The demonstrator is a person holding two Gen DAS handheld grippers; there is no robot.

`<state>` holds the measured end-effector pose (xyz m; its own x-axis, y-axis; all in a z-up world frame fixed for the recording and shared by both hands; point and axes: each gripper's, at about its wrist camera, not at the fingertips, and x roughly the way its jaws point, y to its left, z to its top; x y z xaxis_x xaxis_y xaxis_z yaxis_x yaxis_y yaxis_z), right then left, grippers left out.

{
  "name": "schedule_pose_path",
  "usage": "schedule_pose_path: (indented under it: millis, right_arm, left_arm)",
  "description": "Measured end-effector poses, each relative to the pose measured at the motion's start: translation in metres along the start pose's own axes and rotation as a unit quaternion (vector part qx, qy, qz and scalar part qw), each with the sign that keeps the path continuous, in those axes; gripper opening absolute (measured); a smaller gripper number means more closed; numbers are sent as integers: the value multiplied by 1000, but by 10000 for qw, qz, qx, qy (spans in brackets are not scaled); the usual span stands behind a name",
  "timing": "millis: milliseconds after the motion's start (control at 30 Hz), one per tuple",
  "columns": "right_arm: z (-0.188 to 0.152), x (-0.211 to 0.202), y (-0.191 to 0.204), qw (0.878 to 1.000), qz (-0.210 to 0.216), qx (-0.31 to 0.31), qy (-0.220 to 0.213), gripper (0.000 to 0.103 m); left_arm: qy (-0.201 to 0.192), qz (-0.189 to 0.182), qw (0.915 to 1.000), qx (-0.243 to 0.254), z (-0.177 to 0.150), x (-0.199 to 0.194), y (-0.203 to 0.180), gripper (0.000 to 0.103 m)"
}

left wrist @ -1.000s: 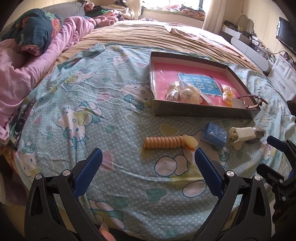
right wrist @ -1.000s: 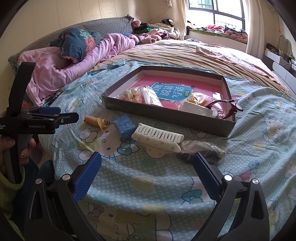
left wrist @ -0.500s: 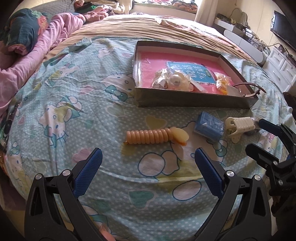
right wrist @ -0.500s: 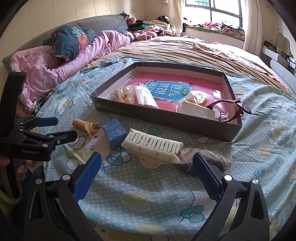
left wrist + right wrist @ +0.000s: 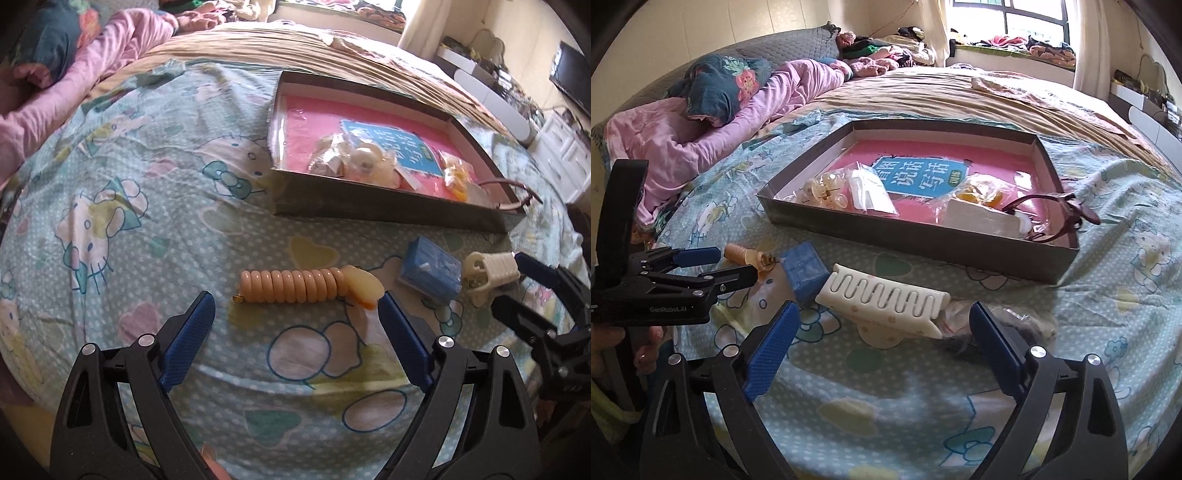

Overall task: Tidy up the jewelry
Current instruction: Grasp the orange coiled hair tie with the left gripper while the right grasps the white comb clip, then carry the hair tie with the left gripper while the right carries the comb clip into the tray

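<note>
Bed (image 5: 1108, 332), covered with a pale blue cartoon-cat sheet: carries all items listed.

Tray (image 5: 388, 206), shallow, dark-walled, pink-lined: lies on the sheet beyond the loose pieces. Contents: a blue printed card (image 5: 919, 177), clear bags of pale beads (image 5: 823, 192), a bag with orange pieces (image 5: 979, 192), a white flat packet (image 5: 982, 221) and a dark red cord (image 5: 1056, 218) draped over the near right corner of the rim.

Coiled peach hair tie (image 5: 291, 286): lies flat on the sheet in front of the tray, a pale charm at its right end. In the left wrist view it sits just beyond and between the tips of the left claw.

Small blue box (image 5: 430, 271): just right of the hair tie, near the tray's front wall.

White comb-toothed hair clip (image 5: 886, 299): beside the blue box, lying on its side. Its right end rests against a clear bag of dark items (image 5: 1015, 328).

Left claw (image 5: 295, 325): jaws wide but closing, nothing pressed between the blue pads; the hair tie lies ahead of the tips. Also seen from the side in the right wrist view, with a person's hand (image 5: 646, 339) on its handle.

Right claw (image 5: 882, 332): jaws wide but closing, pads free. The hair clip lies between and just beyond the tips, with no visible contact.

Pink quilt (image 5: 701, 136) and a dark floral pillow (image 5: 720, 85): at the head of the bed, well apart from the tray.
</note>
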<state>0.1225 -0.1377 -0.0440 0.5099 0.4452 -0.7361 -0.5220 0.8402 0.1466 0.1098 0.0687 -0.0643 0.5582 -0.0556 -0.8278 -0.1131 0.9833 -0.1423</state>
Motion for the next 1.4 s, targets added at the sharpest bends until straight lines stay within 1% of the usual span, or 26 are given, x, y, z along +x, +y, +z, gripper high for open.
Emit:
schedule_pose_path:
  millis: [67,133,233,333,400,567,600,633,700,833,1033,1200,1400]
  right_arm:
    - [3,4,3,10000,9,-20,-9,89]
    - [4,11,4,10000,39,52,68,85]
    - [6,20,3,9999,6,85,73,76]
    - [6,18,-1,9997,139,223,-19,76]
    - [6,13,-5,9996,145,247,-69,75]
    - [7,0,-18,9983,257,475,-202,75]
    - [7,-3,-20,9983,236,481,-230,75]
    - [8,-6,-21,9983,219,478,-254,75]
    - [9,-9,-23,9980,242,504,-284,75]
    - [11,-16,-24,9977,268,506,-368,75]
    - [13,-25,-22,9975,304,442,-455,75]
    - [16,-32,-20,9975,317,365,-517,75]
    - [23,-42,-22,9966,286,361,-678,75]
  left_arm:
    - [-8,-22,10000,-12,0,0,1,83]
    - [-4,-24,10000,2,1,0,0,83]
    - [-9,-32,10000,7,2,3,0,83]
    - [-31,-73,10000,-41,4,5,0,84]
    - [-24,-88,9999,-51,6,7,0,86]
    - [-38,-30,10000,-8,9,13,-4,86]
    - [-42,12,10000,25,8,14,-5,83]
    - [-58,90,9999,65,8,14,-6,74]
    - [-97,270,9994,169,8,16,-8,64]
    - [-129,271,9993,228,8,13,-8,63]
    - [-239,91,9994,231,8,-2,-10,63]
    - [-469,-44,9985,265,11,-24,-13,63]
    - [-721,-33,9966,398,17,-42,-21,63]
